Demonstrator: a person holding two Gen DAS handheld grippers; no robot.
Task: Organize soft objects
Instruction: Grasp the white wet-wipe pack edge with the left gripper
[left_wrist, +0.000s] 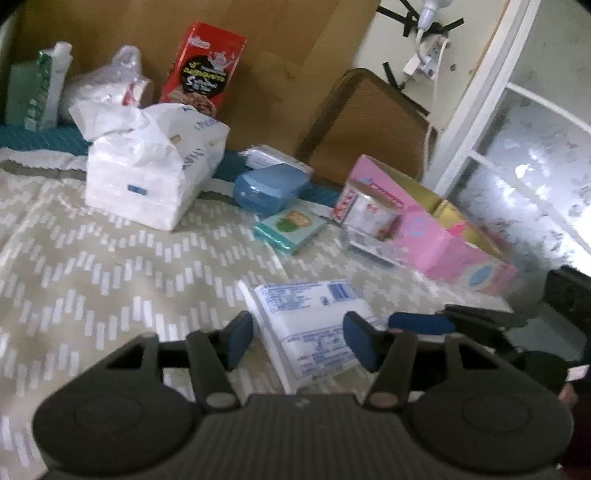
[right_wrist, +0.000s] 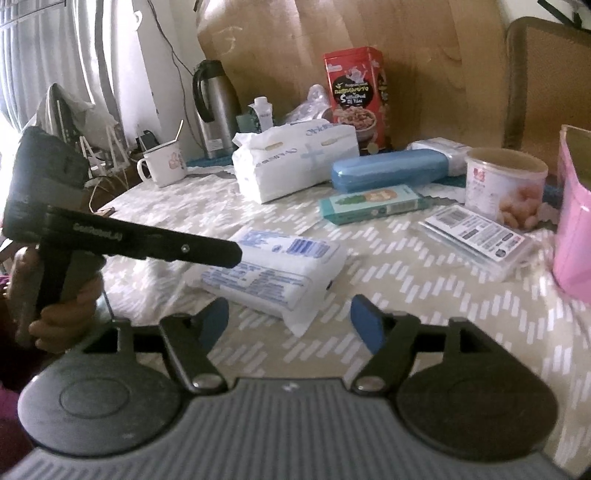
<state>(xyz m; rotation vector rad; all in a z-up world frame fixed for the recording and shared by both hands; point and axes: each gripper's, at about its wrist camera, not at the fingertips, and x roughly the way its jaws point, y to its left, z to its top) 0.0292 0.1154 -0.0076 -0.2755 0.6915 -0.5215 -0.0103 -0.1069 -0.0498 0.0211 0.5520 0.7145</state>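
Observation:
A flat white soft pack with blue print (left_wrist: 314, 325) lies on the patterned tablecloth, also in the right wrist view (right_wrist: 273, 273). My left gripper (left_wrist: 301, 341) is open, its blue pads on either side of the pack's near end, just above it. My right gripper (right_wrist: 290, 325) is open and empty, close to the pack's near corner. The left gripper's body shows in the right wrist view (right_wrist: 147, 247), reaching over the pack. A big white tissue pack in a torn bag (left_wrist: 147, 177) stands farther back (right_wrist: 291, 162).
A blue case (left_wrist: 269, 186), a teal box (left_wrist: 290, 227), a snack tub (right_wrist: 504, 184), a clear flat pack (right_wrist: 476, 236), a pink box (left_wrist: 439, 232) and a red cereal box (right_wrist: 356, 94) stand around. A mug (right_wrist: 164, 166) and a thermos (right_wrist: 216, 107) are at the back left.

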